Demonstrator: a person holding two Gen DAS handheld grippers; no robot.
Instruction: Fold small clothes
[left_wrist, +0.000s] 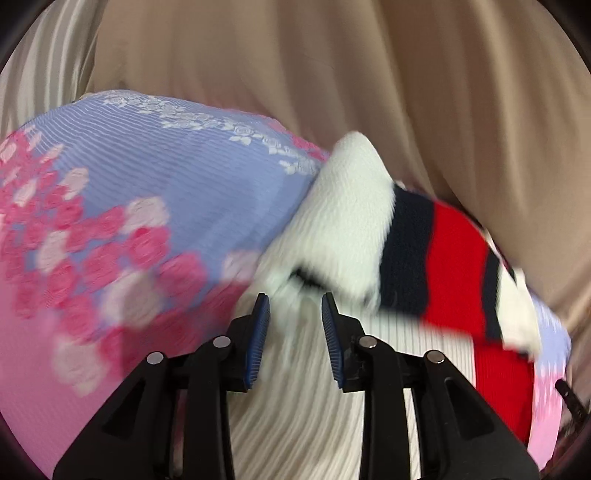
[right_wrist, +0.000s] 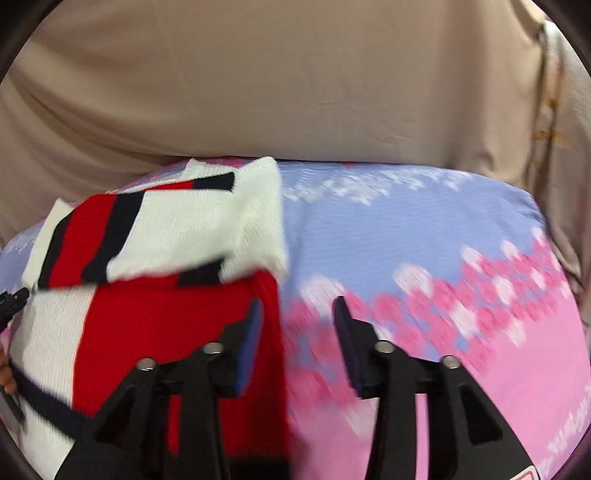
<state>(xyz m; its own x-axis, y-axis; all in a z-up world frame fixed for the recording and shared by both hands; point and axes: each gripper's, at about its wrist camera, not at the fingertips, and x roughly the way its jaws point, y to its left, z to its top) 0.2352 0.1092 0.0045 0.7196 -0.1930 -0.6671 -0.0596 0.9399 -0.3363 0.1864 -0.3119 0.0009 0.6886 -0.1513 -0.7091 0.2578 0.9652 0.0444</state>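
Observation:
A small knit sweater (left_wrist: 354, 229) in white, red and navy lies on a blue and pink floral cloth (left_wrist: 155, 192). Its sleeves are folded over the body. My left gripper (left_wrist: 295, 306) is open just above the sweater's white ribbed part, with nothing between its blue pads. In the right wrist view the sweater (right_wrist: 155, 258) lies at the left on the floral cloth (right_wrist: 424, 236). My right gripper (right_wrist: 297, 310) is open over the sweater's right edge, its left finger over the red part, its right finger over the cloth. Both views are blurred.
A beige draped fabric (right_wrist: 295, 92) fills the background behind the floral surface. The tip of the other gripper (right_wrist: 13, 299) shows at the left edge of the right wrist view, and a dark tip (left_wrist: 570, 397) shows at the right edge of the left wrist view.

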